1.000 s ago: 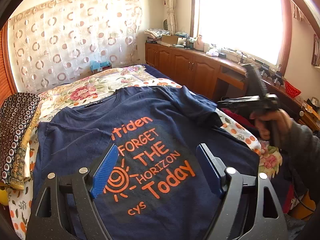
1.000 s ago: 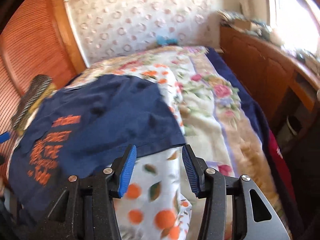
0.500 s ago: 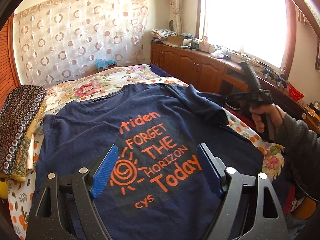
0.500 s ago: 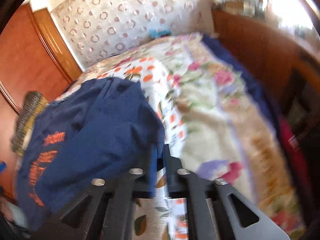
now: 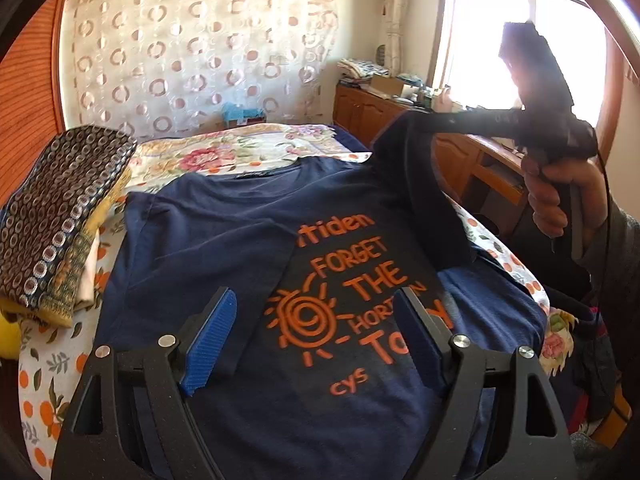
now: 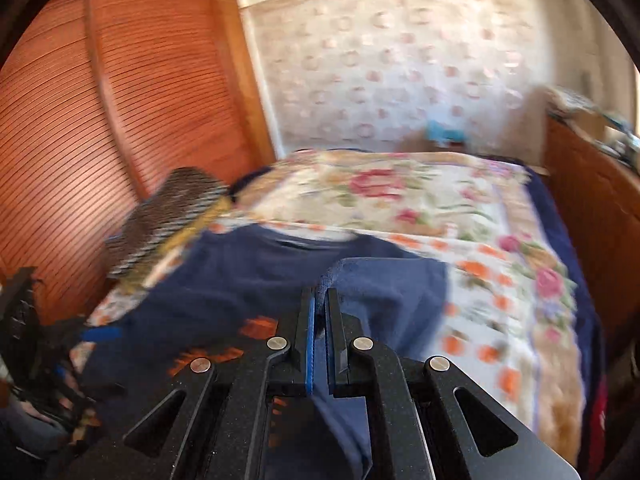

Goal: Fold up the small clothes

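Bedroom w/ a patterned curtain (image 5: 192,52) on the back wall, wooden cabinets (image 5: 372,114) under a bright window, and a bed (image 6: 472,240) covered by a floral/orange-print sheet. The navy T-shirt (image 5: 224,240) lies front-up across the bed, orange lettering showing; a folded patterned cloth pile (image 5: 60,208) sits just beside its far sleeve.

Right gripper (image 6: 319,300) is clamped tight on the shirt's right sleeve edge, fabric pinched between the blue pads, and the sleeve hangs lifted off the bed toward the shirt's middle. Left gripper (image 5: 316,332) hovers over the lower front w/ jaws wide, holding nothing.

Risks, as a judgement: the grip is only on a thin hem, so a quick pull could slip it free and the sleeve would flop back. Nothing pins the body, so dragging the sleeve inward may slide or bunch the whole shirt, giving a crooked fold line. Carrying too far across could brush the cloth pile and topple it.
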A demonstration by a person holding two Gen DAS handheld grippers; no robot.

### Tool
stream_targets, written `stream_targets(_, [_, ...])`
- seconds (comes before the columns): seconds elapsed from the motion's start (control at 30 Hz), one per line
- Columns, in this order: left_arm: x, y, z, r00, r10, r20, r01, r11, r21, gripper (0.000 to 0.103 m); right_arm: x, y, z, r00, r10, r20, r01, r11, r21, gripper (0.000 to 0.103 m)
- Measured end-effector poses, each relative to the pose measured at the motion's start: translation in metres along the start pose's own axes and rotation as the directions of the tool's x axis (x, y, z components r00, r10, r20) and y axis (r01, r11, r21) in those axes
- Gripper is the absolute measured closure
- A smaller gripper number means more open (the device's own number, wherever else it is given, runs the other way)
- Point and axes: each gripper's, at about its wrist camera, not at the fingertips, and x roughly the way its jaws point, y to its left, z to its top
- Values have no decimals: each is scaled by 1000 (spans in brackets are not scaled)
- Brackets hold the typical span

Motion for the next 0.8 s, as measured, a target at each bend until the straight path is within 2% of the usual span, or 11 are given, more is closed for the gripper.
stream_targets(0.07, [0, 6, -3, 1000, 6, -2, -6, 1000, -12, 22, 16, 19, 5, 998, 43, -38, -44, 999, -19, 99])
stream_targets(0.1, [0, 8, -3, 1000, 7, -3, -7, 1000, -15, 22, 21, 25, 6, 997, 48, -55, -49, 998, -31, 94])
stream_targets(0.2, [0, 14, -5, 1000, 14, -1, -14, 1000, -25, 22, 31, 32, 3, 997, -2, -73, -3, 998, -61, 70])
stream_targets(0.23, [0, 16, -6, 1000, 16, -2, -16, 999, -30, 22, 33, 31, 1, 997, -16, -74, 11, 998, -65, 66])
stream_targets(0.4, [3, 28, -7, 999, 37, -5, -37, 998, -42, 22, 38, 23, -5, 991, -80, -109, 74, 995, -65, 65])
stream_targets(0.47, [4, 37, -5, 998, 59, 0, -59, 997, -44, 22, 42, 22, -4, 987, -109, -122, 102, 993, -62, 63])
stream_targets(0.6, [9, 58, 2, 996, 92, 0, -92, 995, -46, 22, 49, 15, -11, 977, -152, -151, 146, 988, -52, 49])
stream_targets(0.8, [25, 97, 11, 989, 143, -35, -145, 987, -64, 22, 79, 6, -19, 958, -194, -211, 189, 981, -47, 47])
